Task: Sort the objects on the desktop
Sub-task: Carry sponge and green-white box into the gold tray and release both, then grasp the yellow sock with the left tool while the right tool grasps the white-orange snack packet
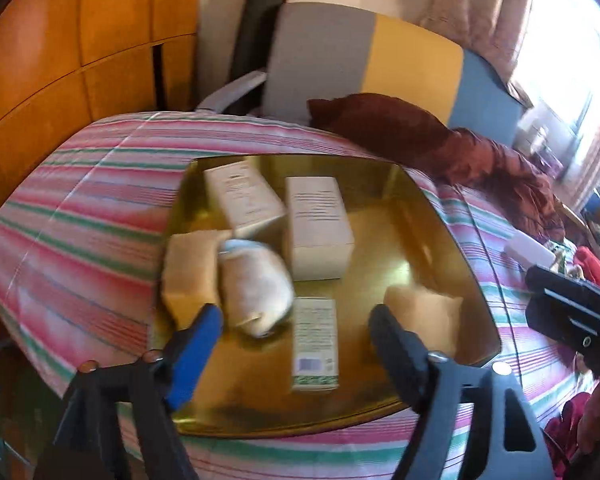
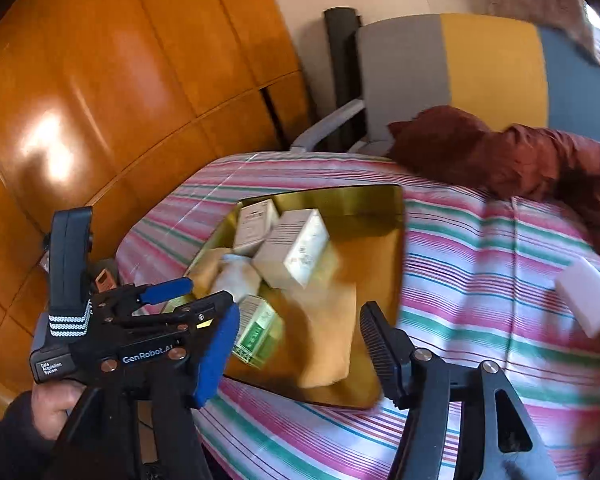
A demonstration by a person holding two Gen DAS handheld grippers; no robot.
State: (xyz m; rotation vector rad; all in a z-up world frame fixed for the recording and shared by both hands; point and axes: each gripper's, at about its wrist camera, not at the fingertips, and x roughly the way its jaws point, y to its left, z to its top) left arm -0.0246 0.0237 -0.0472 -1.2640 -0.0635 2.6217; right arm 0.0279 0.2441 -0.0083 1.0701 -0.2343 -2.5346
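Note:
A gold tray (image 1: 432, 240) (image 2: 384, 240) lies on a striped cloth. It holds two white boxes (image 1: 320, 224) (image 1: 242, 196), a tan box (image 1: 190, 272), a beige bundle (image 1: 256, 286), a small green-and-white box (image 1: 315, 344) (image 2: 256, 330) and a tan packet (image 1: 424, 312) (image 2: 330, 344). My left gripper (image 1: 296, 324) is open and empty just above the tray's near edge, over the small box. My right gripper (image 2: 296, 334) is open and empty, over the tray's near right side. A white block (image 2: 588, 296) (image 1: 530, 250) lies on the cloth to the right.
The striped cloth (image 1: 80, 220) covers a table. A dark red garment (image 1: 440, 140) (image 2: 500, 156) lies at the back right. A chair (image 1: 360, 60) stands behind the table. An orange wooden cabinet (image 2: 100, 100) is on the left. The left gripper's body (image 2: 120, 332) shows in the right wrist view.

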